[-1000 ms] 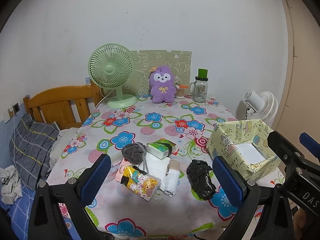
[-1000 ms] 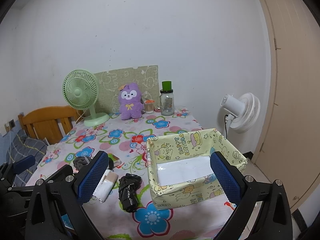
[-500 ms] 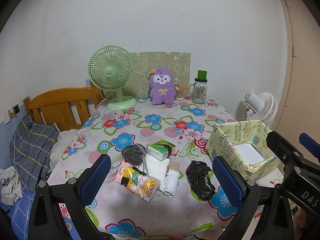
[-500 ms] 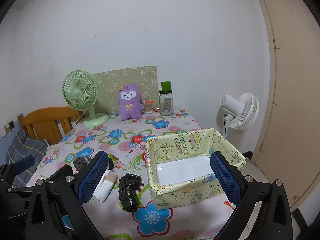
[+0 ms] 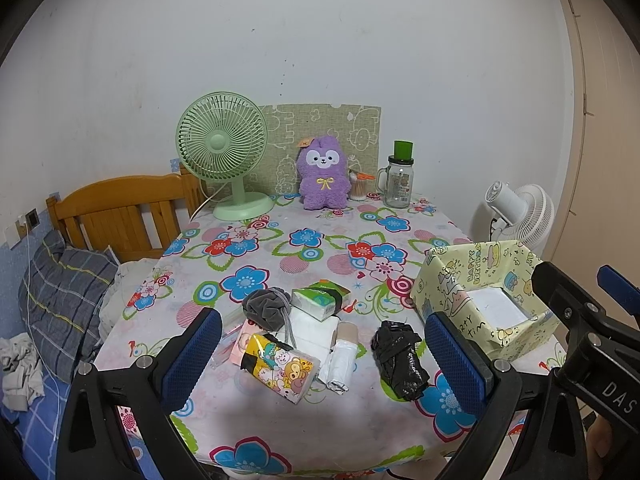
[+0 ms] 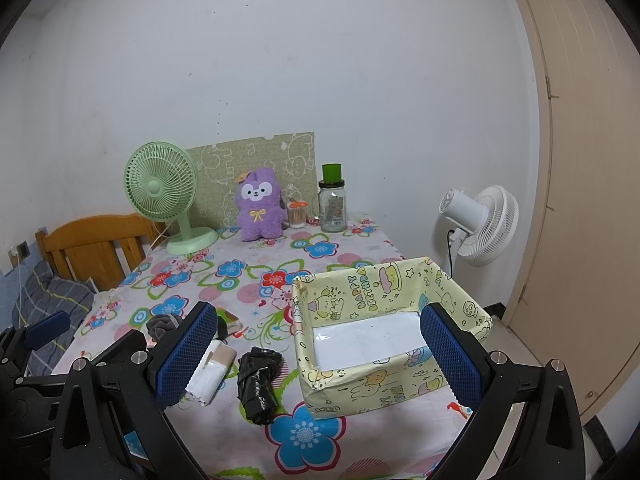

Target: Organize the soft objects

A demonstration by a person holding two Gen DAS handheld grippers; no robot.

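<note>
- Both grippers hang above the near edge of the floral table point(image 5: 320, 248): the left gripper point(image 5: 325, 356) has its blue pads spread wide and empty, and the right gripper point(image 6: 320, 354) is spread just as wide, holding nothing.
- Left of the yellow paper box point(image 6: 352, 384) lies the black bag bundle point(image 5: 398, 354), apart from it.
- Farther left of the box sit a white roll point(image 5: 340, 362), a cartoon tissue pack point(image 5: 280, 366), a green tissue pack point(image 5: 318, 300) and a grey scrunchie point(image 5: 266, 308), clustered together.

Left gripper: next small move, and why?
Probably lower the open left gripper onto the cartoon tissue pack: it lies nearest in the pile, nothing is held, and the yellow box looks empty.
</note>
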